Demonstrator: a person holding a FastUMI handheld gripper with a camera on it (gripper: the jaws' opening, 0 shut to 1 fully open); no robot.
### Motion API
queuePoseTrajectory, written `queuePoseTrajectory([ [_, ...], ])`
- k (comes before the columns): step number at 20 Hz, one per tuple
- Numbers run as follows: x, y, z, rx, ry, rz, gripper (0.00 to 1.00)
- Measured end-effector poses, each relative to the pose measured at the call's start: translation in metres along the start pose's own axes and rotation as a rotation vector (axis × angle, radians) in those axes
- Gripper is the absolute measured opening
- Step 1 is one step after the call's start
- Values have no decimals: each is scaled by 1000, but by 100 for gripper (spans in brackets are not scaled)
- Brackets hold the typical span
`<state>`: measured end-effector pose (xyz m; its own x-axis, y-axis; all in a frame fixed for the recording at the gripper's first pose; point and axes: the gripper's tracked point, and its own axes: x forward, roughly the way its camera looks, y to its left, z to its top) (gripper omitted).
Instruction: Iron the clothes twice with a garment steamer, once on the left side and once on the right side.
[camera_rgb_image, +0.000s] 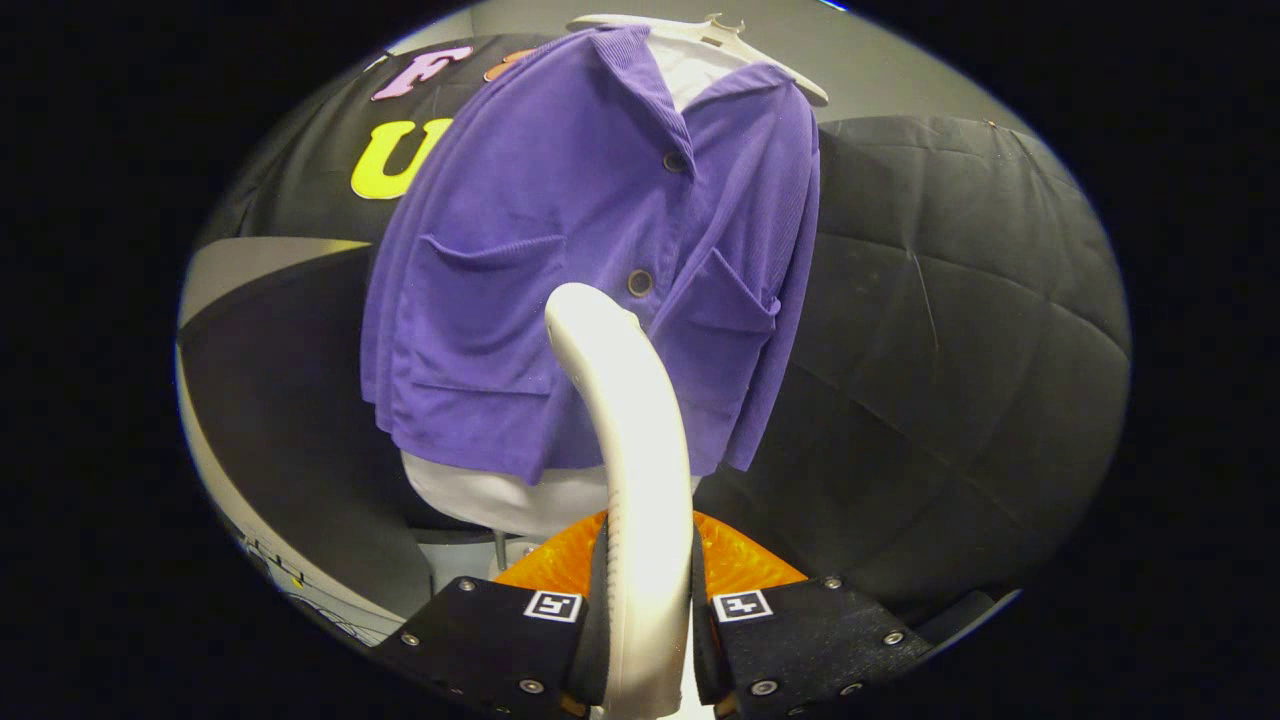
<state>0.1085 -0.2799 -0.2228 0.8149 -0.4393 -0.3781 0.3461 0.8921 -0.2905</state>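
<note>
A purple corduroy jacket (560, 290) with two chest pockets and dark buttons hangs on a white hanger (790, 75) over a white shirt (500, 495). My gripper (645, 600) is shut on the white garment steamer (625, 440), both fingers pressing its handle. The steamer curves up from between the fingers, and its head stands in front of the jacket's middle, just below the lower button. Whether the head touches the cloth I cannot tell.
Black quilted cloth (950, 330) forms the booth wall behind and to the right of the jacket. A grey wall (880, 60) shows above it. A thin stand pole (498, 550) drops below the white shirt.
</note>
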Motion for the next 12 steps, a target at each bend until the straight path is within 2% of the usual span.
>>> queuePoseTrajectory([
  [9, -143, 34, 63, 25, -192, 260, 33],
  [12, -184, 34, 99, 46, -254, 315, 33],
])
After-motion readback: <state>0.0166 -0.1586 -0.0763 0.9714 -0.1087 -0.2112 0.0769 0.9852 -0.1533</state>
